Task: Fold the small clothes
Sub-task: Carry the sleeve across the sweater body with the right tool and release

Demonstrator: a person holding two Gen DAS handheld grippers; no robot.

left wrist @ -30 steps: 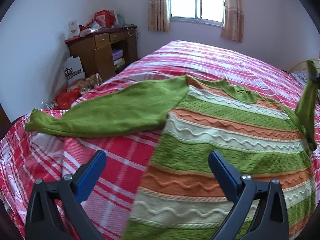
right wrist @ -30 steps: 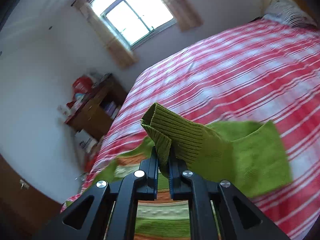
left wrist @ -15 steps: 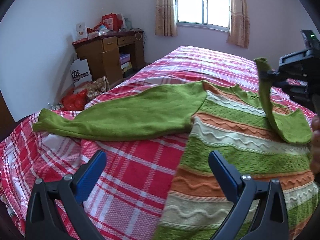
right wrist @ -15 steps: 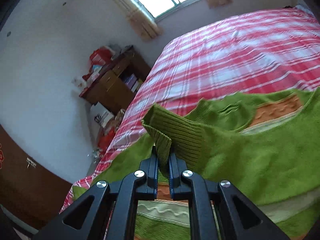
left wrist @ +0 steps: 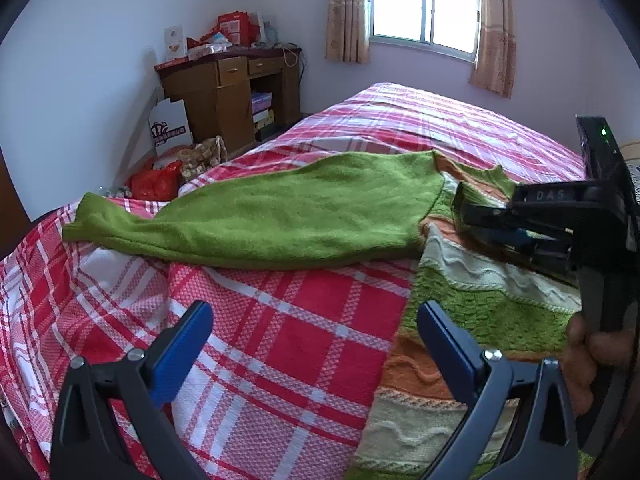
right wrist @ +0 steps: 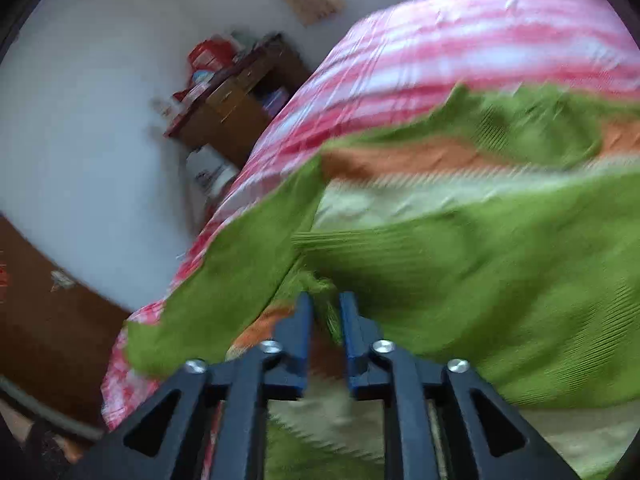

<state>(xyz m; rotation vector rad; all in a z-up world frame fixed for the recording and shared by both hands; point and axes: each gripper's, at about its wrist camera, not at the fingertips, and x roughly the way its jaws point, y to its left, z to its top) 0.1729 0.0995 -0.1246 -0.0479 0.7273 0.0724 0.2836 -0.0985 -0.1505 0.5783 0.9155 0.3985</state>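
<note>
A green, orange and cream striped knit sweater (left wrist: pixel 472 300) lies flat on the bed, its left sleeve (left wrist: pixel 260 212) stretched out to the left. My left gripper (left wrist: pixel 316 324) is open and empty, hovering low over the bedspread by the sweater's left edge. My right gripper (right wrist: pixel 325 304) is down over the sweater's body with its jaws slightly parted; the green cuff of the right sleeve (right wrist: pixel 460 280) sits between them, the sleeve folded across the body. The right gripper also shows in the left wrist view (left wrist: pixel 464 210). The right wrist view is blurred.
The bed has a red, pink and white plaid bedspread (left wrist: pixel 280 340). A wooden desk (left wrist: pixel 228 92) with boxes on it stands against the wall at left, with bags (left wrist: pixel 160 178) on the floor beside it. A window (left wrist: pixel 424 0) is at the back.
My right gripper has carried the right sleeve's cuff leftward across the sweater and down onto its body, and its jaws have begun to part. My left gripper has shifted slightly left.
</note>
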